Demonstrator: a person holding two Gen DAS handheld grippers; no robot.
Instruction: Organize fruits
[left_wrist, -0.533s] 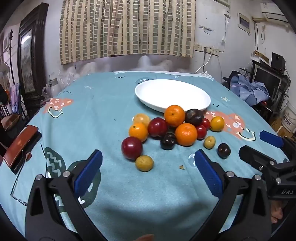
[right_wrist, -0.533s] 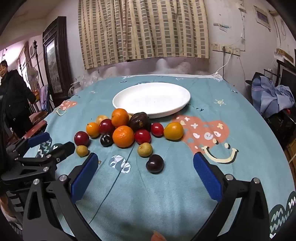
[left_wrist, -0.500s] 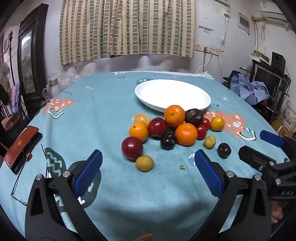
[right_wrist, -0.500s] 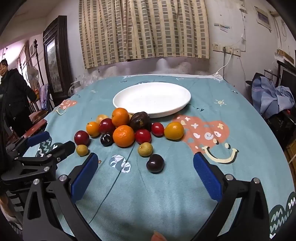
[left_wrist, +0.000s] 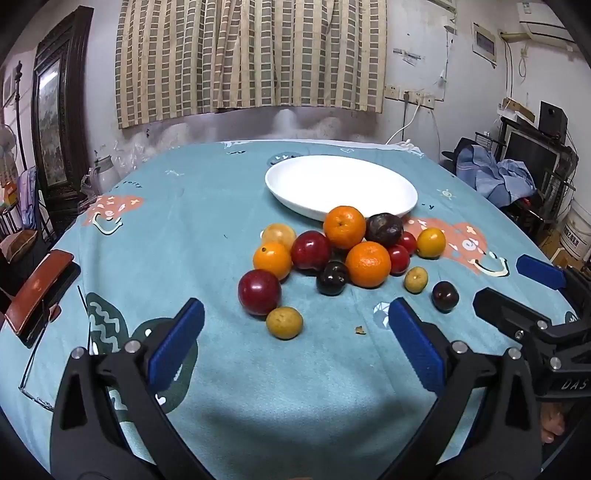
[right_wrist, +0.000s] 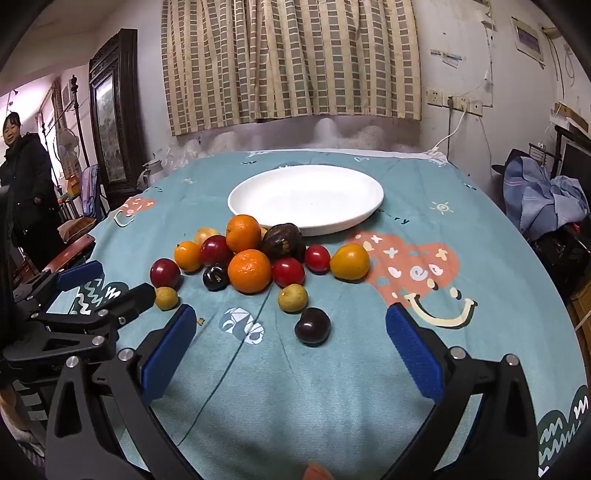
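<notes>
Nothing has shifted over the last half second: both the left gripper (left_wrist: 291, 332) and right gripper (right_wrist: 291, 332) remain released and empty. All fruits (left_wrist: 343, 258) lie beside the bare white plate (left_wrist: 295, 184); sorting has not begun.

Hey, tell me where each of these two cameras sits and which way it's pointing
Left wrist: on the left gripper, facing across the table at the fruit pile and white plate; its open fingers frame the view, right gripper at right.
Right wrist: on the right gripper, angled down at the same spread; left gripper at left.
Shared: plate, fruit, curtain.
</notes>
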